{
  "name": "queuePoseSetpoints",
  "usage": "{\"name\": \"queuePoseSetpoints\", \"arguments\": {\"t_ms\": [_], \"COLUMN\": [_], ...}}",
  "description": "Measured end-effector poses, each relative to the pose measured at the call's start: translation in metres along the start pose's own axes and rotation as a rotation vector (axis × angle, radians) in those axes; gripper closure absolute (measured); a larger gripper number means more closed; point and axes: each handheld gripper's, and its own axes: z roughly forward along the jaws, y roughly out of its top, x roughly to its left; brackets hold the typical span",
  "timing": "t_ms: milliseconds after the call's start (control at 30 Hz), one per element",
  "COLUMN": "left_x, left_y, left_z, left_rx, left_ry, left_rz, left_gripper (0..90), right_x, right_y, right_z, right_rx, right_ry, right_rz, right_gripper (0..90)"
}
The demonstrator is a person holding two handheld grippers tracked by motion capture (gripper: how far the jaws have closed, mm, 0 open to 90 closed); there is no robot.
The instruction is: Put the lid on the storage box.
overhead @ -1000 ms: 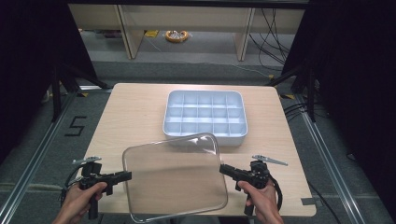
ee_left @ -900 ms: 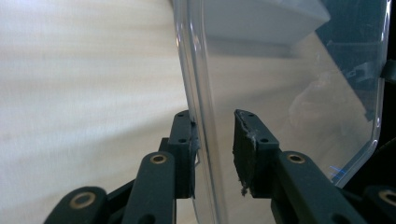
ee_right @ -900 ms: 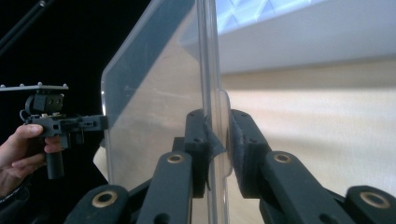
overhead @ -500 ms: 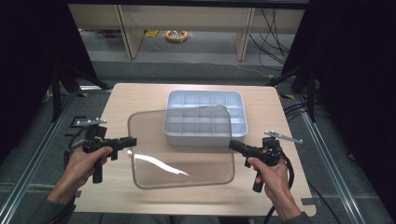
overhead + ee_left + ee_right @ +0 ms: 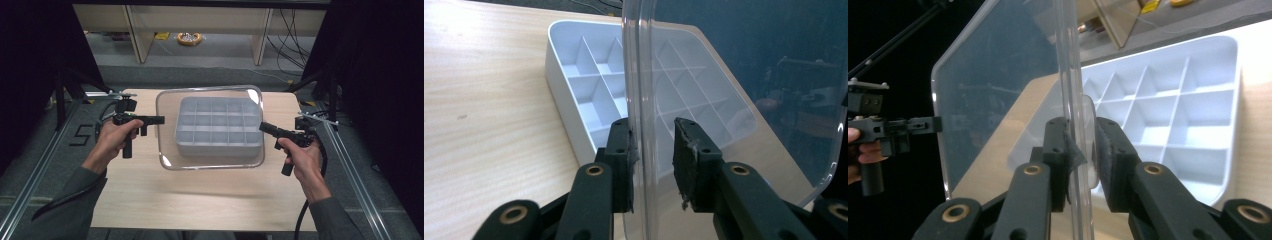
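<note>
A clear plastic lid (image 5: pixel 169 131) hangs level above a white compartment tray (image 5: pixel 218 149) at the far middle of the wooden table (image 5: pixel 200 200). My left gripper (image 5: pixel 161 120) is shut on the lid's left rim, and my right gripper (image 5: pixel 262 127) is shut on its right rim. In the left gripper view the lid's edge (image 5: pixel 638 75) runs up between the jaws of the left gripper (image 5: pixel 651 130), with the tray (image 5: pixel 589 65) behind it. The right gripper (image 5: pixel 1082 125) pinches the lid's edge (image 5: pixel 1068 60) above the tray (image 5: pixel 1173 110).
Bare tabletop lies in front of the tray toward the person. Metal rails (image 5: pixel 30 180) run along both sides of the table. Shelf legs, cables and a yellow object (image 5: pixel 188 38) sit on the floor beyond the far edge.
Both grippers have carried the lid away from the person, from the table's near half to a spot over the tray. The lid has levelled out.
</note>
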Motion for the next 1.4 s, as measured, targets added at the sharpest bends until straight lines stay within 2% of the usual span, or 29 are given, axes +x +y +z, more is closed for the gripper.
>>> {"name": "queuePoseSetpoints", "arguments": {"t_ms": [133, 267, 300, 367, 400, 467, 500, 567, 667, 700, 767, 833, 900, 1000, 1033, 1067, 1233, 1333, 1367, 1400], "left_x": [0.002, 0.003, 0.005, 0.005, 0.005, 0.005, 0.004, 0.006, 0.01, 0.011, 0.013, 0.016, 0.017, 0.019, 0.022, 0.023, 0.026, 0.028, 0.028, 0.029], "left_y": [0.015, 0.023, 0.029, 0.032, 0.038, 0.04, 0.045, 0.05, 0.055, 0.055, 0.056, 0.057, 0.057, 0.057, 0.057, 0.057, 0.057, 0.056, 0.055, 0.055], "left_z": [0.017, 0.028, 0.035, 0.039, 0.046, 0.049, 0.057, 0.064, 0.074, 0.077, 0.083, 0.088, 0.092, 0.095, 0.097, 0.097, 0.099, 0.102, 0.103, 0.104], "left_rx": [0.008, 0.01, 0.012, 0.006, 0.011, 0.021, 0.021, 0.041, 0.054, 0.05, 0.056, 0.062, 0.066, 0.07, 0.075, 0.075, 0.073, 0.068, 0.068, 0.069], "left_ry": [0.017, 0.029, 0.032, 0.032, 0.042, 0.049, 0.06, 0.069, 0.078, 0.082, 0.091, 0.097, 0.108, 0.111, 0.116, 0.115, 0.13, 0.129, 0.128, 0.13], "left_rz": [-0.021, -0.034, -0.05, -0.06, -0.063, -0.053, -0.061, -0.056, -0.067, -0.066, -0.073, -0.078, -0.09, -0.102, -0.102, -0.106, -0.112, -0.121, -0.124, -0.126], "left_gripper": [68.8, 68.0, 67.8, 67.9, 67.8, 67.7, 67.6, 67.4, 67.3, 67.1, 67.0, 67.0, 66.9, 66.8, 66.7, 66.7, 66.8, 66.8, 66.8, 66.8], "right_x": [-0.01, -0.016, -0.021, -0.023, -0.027, -0.031, -0.039, -0.042, -0.051, -0.052, -0.059, -0.063, -0.065, -0.069, -0.071, -0.073, -0.073, -0.076, -0.079, -0.079], "right_y": [0.013, 0.021, 0.027, 0.029, 0.033, 0.034, 0.037, 0.038, 0.041, 0.042, 0.043, 0.044, 0.044, 0.043, 0.043, 0.043, 0.042, 0.042, 0.042, 0.042], "right_z": [0.007, 0.012, 0.016, 0.017, 0.021, 0.022, 0.026, 0.029, 0.034, 0.036, 0.041, 0.045, 0.048, 0.052, 0.055, 0.056, 0.062, 0.065, 0.065, 0.066], "right_rx": [-0.007, -0.007, -0.011, -0.007, -0.012, -0.012, -0.022, -0.011, -0.014, 0.0, -0.005, 0.004, 0.017, 0.015, 0.024, 0.025, 0.04, 0.049, 0.052, 0.053], "right_ry": [-0.02, -0.04, -0.046, -0.057, -0.055, -0.056, -0.068, -0.071, -0.078, -0.082, -0.091, -0.096, -0.096, -0.096, -0.101, -0.105, -0.097, -0.105, -0.105, -0.107], "right_rz": [0.001, 0.009, 0.022, 0.022, 0.083, 0.078, 0.078, 0.125, 0.13, 0.159, 0.139, 0.15, 0.187, 0.199, 0.226, 0.198, 0.243, 0.246, 0.227, 0.259], "right_gripper": [76.6, 76.5, 76.5, 76.5, 76.4, 76.3, 76.1, 76.0, 75.9, 75.9, 75.7, 75.7, 75.7, 75.6, 75.6, 75.7, 75.7, 75.6, 75.6, 75.6]}}
